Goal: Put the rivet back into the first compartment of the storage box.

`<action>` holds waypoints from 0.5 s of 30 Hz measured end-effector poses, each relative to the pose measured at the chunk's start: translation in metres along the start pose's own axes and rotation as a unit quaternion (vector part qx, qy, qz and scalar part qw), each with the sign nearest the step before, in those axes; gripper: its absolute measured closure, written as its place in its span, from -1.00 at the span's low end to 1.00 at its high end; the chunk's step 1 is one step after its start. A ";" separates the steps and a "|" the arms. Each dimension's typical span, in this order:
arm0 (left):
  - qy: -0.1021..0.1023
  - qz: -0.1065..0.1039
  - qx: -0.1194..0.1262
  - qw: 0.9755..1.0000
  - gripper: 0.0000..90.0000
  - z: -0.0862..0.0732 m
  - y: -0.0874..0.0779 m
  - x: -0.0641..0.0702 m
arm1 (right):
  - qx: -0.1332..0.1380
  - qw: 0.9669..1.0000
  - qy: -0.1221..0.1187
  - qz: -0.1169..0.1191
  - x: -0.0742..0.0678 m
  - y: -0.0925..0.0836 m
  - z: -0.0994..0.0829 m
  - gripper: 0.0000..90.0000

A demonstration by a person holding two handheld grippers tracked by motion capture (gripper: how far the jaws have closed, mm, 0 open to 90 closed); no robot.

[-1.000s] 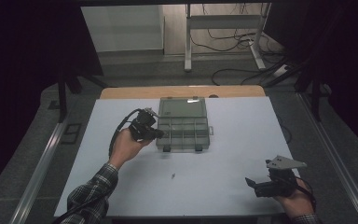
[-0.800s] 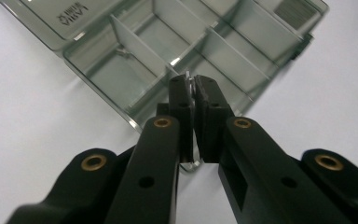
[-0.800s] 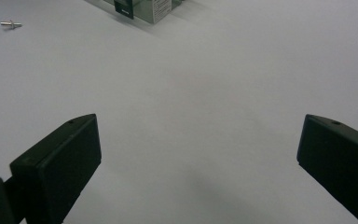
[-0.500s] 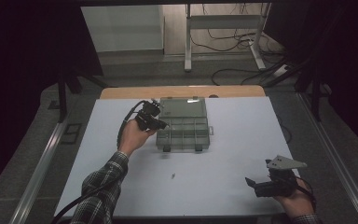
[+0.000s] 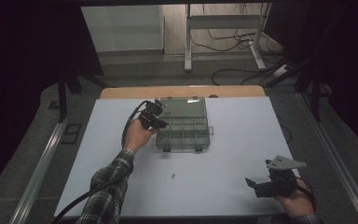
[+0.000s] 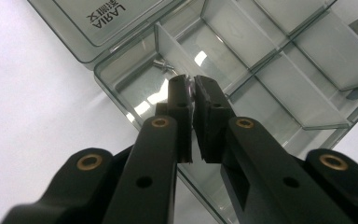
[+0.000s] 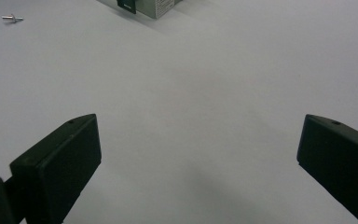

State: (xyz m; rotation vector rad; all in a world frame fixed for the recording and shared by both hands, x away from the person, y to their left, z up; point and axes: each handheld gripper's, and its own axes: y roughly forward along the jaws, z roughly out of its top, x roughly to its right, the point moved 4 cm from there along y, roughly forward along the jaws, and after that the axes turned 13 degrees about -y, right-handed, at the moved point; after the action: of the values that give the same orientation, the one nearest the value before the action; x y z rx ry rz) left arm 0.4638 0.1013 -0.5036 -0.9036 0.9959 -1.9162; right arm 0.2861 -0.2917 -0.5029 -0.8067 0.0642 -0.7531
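Pinching small screw [image 6: 194, 84] over organizer box [image 6: 242, 70] compartment, left claw [image 6: 193, 86] cam.

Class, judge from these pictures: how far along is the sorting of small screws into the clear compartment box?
Done: the box lies open, and one screw already sits in a corner compartment. In hand: the left gripper hangs over that compartment, jaws shut on something small and pale at their tips. Left: a screw lies loose on the table; the right gripper waits open.

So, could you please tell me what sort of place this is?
Probably a lab or workshop recording bench: a white table under dark surroundings, loose cables on the floor behind it, and a clear parts box being filled.
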 end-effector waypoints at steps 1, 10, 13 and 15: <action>0.000 -0.001 0.000 1.000 0.84 0.000 -0.001 0.000 | 0.000 1.000 0.000 0.000 0.000 0.000 0.000 -1.00; 0.005 -0.010 0.010 1.000 0.67 0.001 -0.010 0.004 | -0.001 1.000 0.000 -0.001 0.000 0.000 0.000 -1.00; 0.006 -0.009 0.014 1.000 0.52 -0.001 -0.012 0.004 | -0.001 1.000 0.000 0.000 0.000 0.000 0.000 -1.00; 0.005 -0.009 0.018 1.000 0.41 -0.003 -0.014 0.003 | -0.001 1.000 0.000 -0.001 0.000 0.000 0.000 -1.00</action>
State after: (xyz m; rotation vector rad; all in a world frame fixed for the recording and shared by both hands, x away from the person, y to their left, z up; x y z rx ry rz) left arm 0.4552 0.1050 -0.4918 -0.8855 0.9593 -1.9491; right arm 0.2860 -0.2917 -0.5032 -0.8089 0.0646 -0.7548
